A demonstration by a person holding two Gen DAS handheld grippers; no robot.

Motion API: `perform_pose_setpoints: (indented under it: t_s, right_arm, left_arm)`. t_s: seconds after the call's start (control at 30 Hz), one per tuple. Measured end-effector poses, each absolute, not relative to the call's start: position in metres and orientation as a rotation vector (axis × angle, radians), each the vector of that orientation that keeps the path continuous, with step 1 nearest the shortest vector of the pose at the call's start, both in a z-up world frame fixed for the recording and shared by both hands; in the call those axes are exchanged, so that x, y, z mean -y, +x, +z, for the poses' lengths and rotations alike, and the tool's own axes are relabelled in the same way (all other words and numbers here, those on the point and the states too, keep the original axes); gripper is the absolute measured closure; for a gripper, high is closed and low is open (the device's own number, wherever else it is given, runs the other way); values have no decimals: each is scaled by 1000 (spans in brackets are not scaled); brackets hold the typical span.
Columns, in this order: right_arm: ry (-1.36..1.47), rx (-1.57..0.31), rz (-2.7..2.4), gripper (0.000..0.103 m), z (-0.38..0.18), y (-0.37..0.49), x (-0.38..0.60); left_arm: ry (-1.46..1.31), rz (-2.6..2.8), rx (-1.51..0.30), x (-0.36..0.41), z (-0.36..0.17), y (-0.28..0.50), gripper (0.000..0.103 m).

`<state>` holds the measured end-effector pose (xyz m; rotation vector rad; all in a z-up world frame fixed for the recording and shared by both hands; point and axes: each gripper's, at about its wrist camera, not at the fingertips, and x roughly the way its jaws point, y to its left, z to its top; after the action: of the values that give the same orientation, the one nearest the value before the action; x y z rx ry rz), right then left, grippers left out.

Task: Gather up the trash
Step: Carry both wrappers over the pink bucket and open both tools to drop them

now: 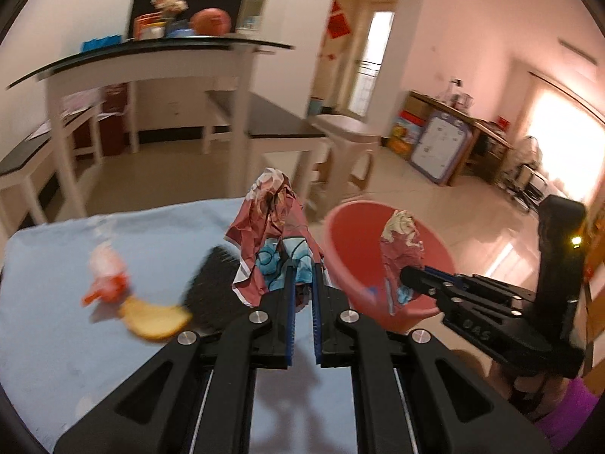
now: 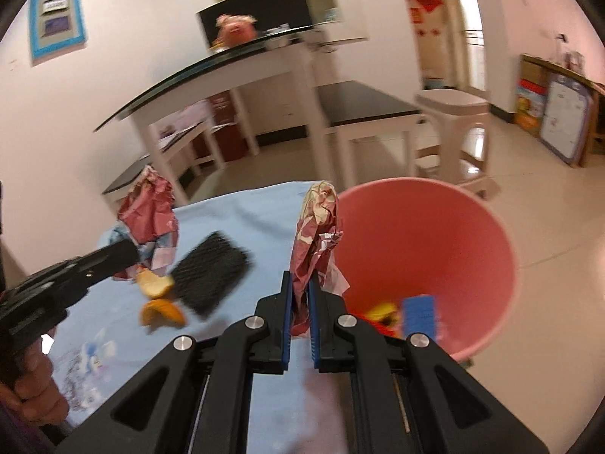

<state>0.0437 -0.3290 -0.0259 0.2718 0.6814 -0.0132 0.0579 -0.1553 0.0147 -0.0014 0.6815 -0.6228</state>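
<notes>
Crumpled red paper is clamped upright in the right gripper, just left of the pink bucket; another wad is pinched by the left gripper, farther off.

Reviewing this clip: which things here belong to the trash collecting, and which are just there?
Job:
left gripper holding crumpled wrapper
right gripper holding torn wrapper
pink bin
orange peel
black mesh scrap
red-white wrapper

Just there:
basketball
stool
</notes>
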Motion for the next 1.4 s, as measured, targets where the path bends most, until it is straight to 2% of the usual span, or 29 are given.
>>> perform_pose_setpoints:
  t_s: [0.3,0.7,0.8,0.9,0.97,1.07,1.4]
  right_arm:
    - [317,-697,-114,96,-48,38,387]
    - [321,-749,-139,95,-76,46,414]
    - [313,-749,-149,92,-77,48,413]
    - [306,-748,-155,81,-77,50,410]
    - [301,-739,-160,62,-75,50,409]
    - [292,-729,-166,61,-71,50,407]
    - [288,-699,-167,60,-55,38,402]
  left_arm:
    - [50,-725,-715,246,-1,63,96]
    - [38,-731,-792,295,-31,88,96]
    - [17,-735,-813,296,-33,96,94]
    - [18,-739,-819,294,-32,99,88]
    - [21,-745,-812,294,-30,100,82]
    - [22,-760,-796,291,-25,97,72]
    - [37,-755,-728,275,-5,81,71]
